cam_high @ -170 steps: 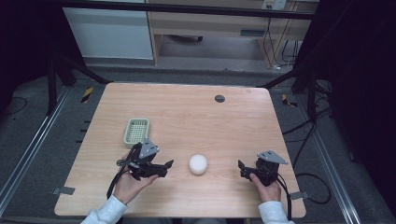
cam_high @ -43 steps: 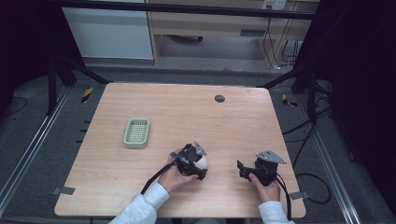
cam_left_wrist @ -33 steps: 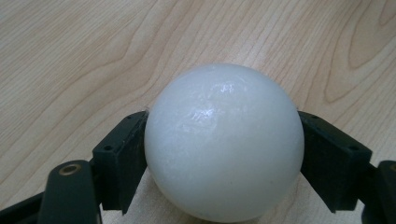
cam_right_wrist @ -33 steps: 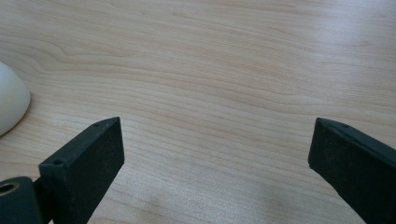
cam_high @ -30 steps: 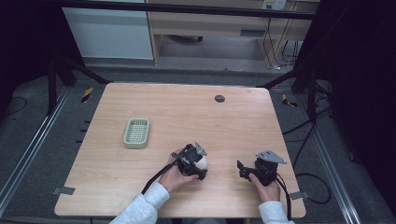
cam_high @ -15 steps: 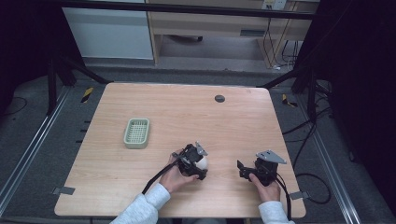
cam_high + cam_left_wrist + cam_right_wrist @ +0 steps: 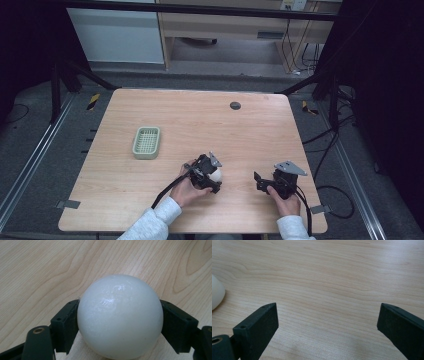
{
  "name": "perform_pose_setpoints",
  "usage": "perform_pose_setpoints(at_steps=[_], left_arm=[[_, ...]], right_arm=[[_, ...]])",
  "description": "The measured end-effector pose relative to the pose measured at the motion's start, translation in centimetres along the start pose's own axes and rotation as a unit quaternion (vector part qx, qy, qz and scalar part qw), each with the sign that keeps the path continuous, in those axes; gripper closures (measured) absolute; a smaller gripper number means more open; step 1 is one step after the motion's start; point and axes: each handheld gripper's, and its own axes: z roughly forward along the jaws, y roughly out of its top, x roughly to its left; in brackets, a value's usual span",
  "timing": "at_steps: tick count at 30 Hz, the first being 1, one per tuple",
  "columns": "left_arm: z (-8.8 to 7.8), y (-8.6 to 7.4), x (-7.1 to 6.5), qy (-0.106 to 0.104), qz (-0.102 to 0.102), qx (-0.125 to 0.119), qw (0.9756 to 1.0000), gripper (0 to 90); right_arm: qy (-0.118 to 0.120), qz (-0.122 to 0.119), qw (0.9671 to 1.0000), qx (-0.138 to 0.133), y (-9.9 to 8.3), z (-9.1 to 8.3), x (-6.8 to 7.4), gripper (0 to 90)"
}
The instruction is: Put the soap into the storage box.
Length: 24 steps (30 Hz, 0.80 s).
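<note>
A white ball (image 7: 120,315) sits between the black jaws of my left gripper (image 7: 212,179), which press on both its sides just above the wooden table (image 7: 200,120). From above, the white ball (image 7: 216,174) peeks out near the table's front middle. My right gripper (image 7: 259,181) rests at the front right, held by a hand. Its jaws stand wide apart over bare wood in the right gripper view, and my right gripper (image 7: 327,317) has nothing between them. The white ball's edge (image 7: 217,296) shows at the far left of that view.
A pale green slotted tray (image 7: 147,142) lies on the left part of the table. A small dark round disc (image 7: 235,105) sits near the far edge. Cables trail from both grippers toward the front edge. Dark floor and metal frame rails surround the table.
My left gripper moved from the left side, near the tray, to the ball and shut on it; over the last second it has hardly shifted. The right gripper stayed put.
</note>
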Motion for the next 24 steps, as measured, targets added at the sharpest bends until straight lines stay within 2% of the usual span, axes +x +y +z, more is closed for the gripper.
perform_pose_setpoints(at_steps=[9,21,24], left_arm=[[-1.5,-0.1,0.3,-0.001,-0.006,-0.016,0.9998,22.7],[-3.4,-0.6,1.0,0.004,-0.005,-0.024,0.9997,22.7],[-3.8,-0.7,1.2,0.005,-0.013,-0.033,0.9994,22.7]], right_arm=[[0.000,0.000,1.0000,0.000,0.0,0.0,0.0,3.9],[0.000,0.000,1.0000,0.001,0.0,0.0,0.0,3.9],[0.000,0.000,1.0000,0.000,0.0,0.0,0.0,3.9]])
